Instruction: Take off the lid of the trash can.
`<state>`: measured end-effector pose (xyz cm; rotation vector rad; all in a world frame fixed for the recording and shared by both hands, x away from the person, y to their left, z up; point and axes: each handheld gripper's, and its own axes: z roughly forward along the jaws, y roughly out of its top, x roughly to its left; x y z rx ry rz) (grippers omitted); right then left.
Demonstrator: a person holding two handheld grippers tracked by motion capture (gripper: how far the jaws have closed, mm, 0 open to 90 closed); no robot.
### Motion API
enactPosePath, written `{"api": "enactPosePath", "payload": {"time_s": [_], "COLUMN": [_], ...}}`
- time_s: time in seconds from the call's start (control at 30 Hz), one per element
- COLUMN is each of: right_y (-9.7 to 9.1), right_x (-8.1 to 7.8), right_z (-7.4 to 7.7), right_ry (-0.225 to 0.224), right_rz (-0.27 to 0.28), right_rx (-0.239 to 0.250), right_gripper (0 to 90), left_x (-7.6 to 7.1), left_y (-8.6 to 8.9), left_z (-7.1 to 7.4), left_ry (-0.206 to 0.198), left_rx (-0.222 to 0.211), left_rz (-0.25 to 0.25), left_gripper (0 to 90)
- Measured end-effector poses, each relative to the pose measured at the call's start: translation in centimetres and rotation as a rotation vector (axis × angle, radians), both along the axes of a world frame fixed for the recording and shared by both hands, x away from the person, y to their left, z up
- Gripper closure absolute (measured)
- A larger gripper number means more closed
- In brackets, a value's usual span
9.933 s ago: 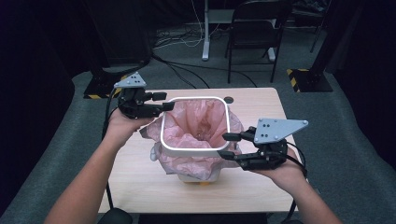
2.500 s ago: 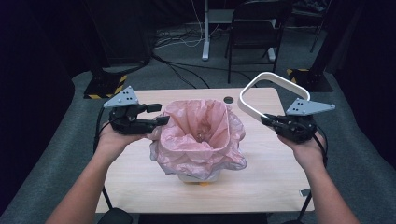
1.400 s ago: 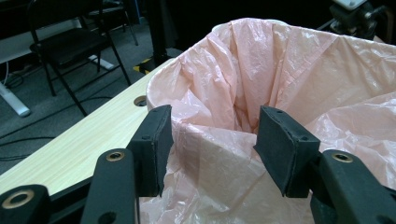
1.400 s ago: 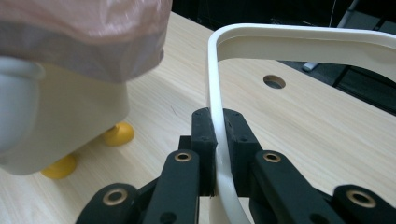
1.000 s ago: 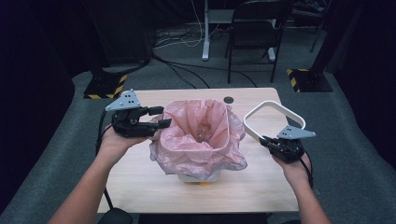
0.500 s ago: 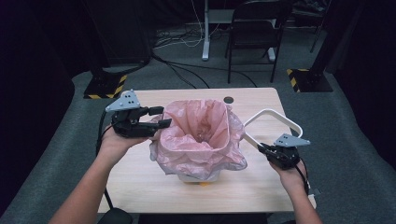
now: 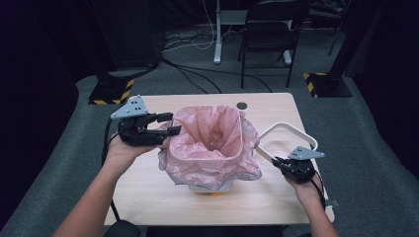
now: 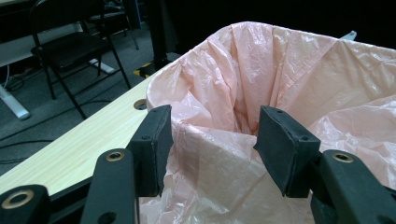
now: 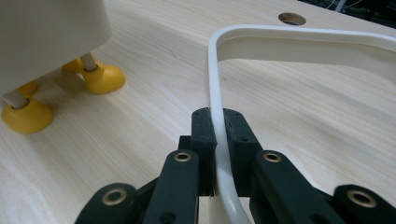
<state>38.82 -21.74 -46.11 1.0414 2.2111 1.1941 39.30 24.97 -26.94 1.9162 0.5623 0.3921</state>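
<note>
one wooden table (image 7: 163,197) carries everything. on it stands a white bin (image 9: 51,32) on yellow feet (image 9: 100,77), lined with a pink bag (image 7: 212,143) that spills over its rim. right of the bin, a white ring frame (image 7: 286,133) lies low over the tabletop. the right gripper (image 7: 284,165) is clamped on the frame's near edge. the left gripper (image 7: 170,126) has its jaws apart at the bag's left rim, the pink film between them unpressed.

On my table (image 7: 163,197): one bin (image 9: 46,37) on two visible yellow feet (image 9: 100,77), one pink liner bag (image 7: 212,143), one white rim ring (image 7: 286,136); behind it, one folding chair (image 7: 269,34).
</note>
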Motion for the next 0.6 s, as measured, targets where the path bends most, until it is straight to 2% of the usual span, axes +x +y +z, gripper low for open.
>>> {"api": "enactPosePath", "payload": {"time_s": [0.13,0.27,0.6], "right_y": [0.0,-0.2,0.0], "right_x": [0.1,0.2,0.7], "right_z": [-0.4,-0.8,-1.9], "right_ry": [0.010,0.021,0.057], "right_rz": [-0.003,-0.004,0.003], "right_rx": [-0.008,0.003,-0.020], "right_gripper": [83.5,83.5,83.3], "left_x": [0.0,0.1,0.1], "left_y": [0.0,0.0,-0.2], "left_z": [0.0,-0.1,-0.1], "left_ry": [0.001,0.001,-0.001], "left_rx": [-0.002,-0.004,-0.001], "left_rz": [-0.002,-0.003,-0.005], "left_gripper": [45.4,45.3,45.4]}}
